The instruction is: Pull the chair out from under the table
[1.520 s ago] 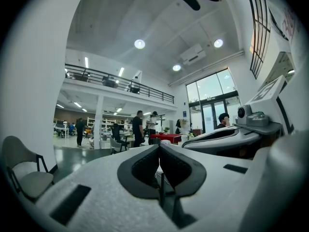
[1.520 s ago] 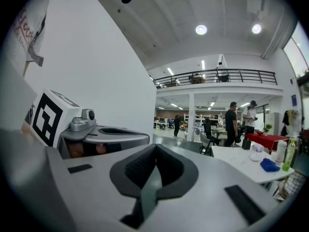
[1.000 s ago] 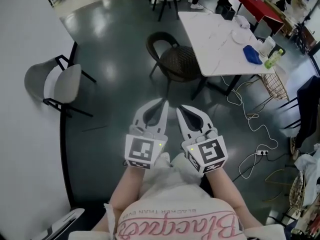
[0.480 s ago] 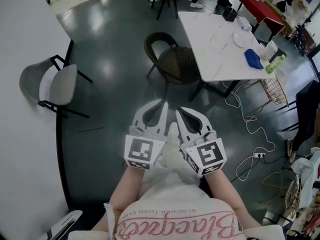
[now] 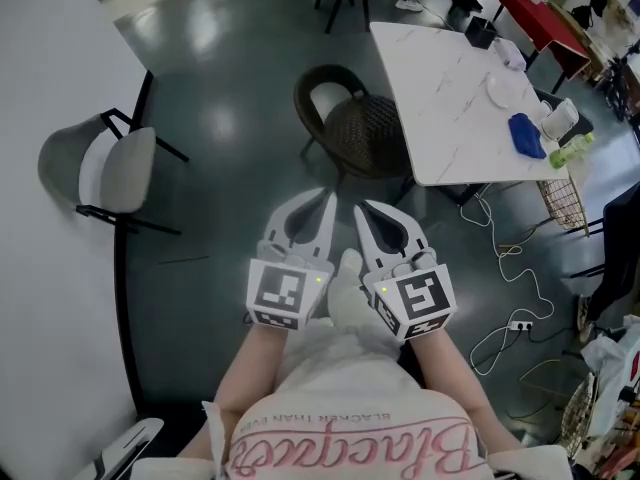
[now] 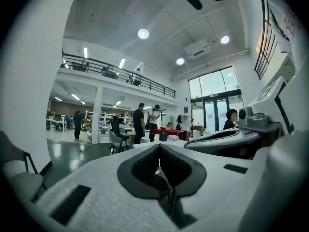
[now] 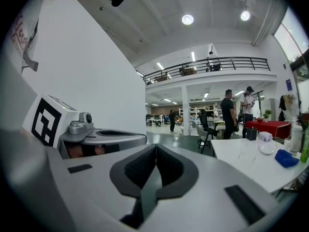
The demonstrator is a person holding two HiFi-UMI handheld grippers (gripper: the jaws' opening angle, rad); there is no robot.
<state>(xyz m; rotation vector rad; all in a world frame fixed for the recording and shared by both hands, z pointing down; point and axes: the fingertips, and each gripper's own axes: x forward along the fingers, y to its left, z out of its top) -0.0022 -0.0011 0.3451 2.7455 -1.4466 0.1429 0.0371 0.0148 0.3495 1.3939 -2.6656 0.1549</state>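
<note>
A dark wicker chair [image 5: 355, 128] stands on the grey floor with its seat partly under the white marble table [image 5: 450, 98]. Its curved back faces me. My left gripper [image 5: 330, 200] and right gripper [image 5: 362, 208] are side by side in front of me, pointing towards the chair and well short of it. Both are shut with nothing between the jaws. The left gripper view shows its own closed tips [image 6: 159, 146], and the right gripper view shows the same [image 7: 155, 148]. The right gripper view also shows the table [image 7: 251, 161] at the right.
A grey chair [image 5: 105, 168] stands by the white wall at the left. On the table lie a blue cloth [image 5: 528, 135], a white bowl [image 5: 505, 90] and a green bottle [image 5: 570, 151]. Cables [image 5: 510, 268] trail over the floor at the right, near a wire basket [image 5: 570, 193].
Both grippers have moved together towards the chair and table, which now look nearer. A pale shoe shows between the grippers. The jaws stay shut.
</note>
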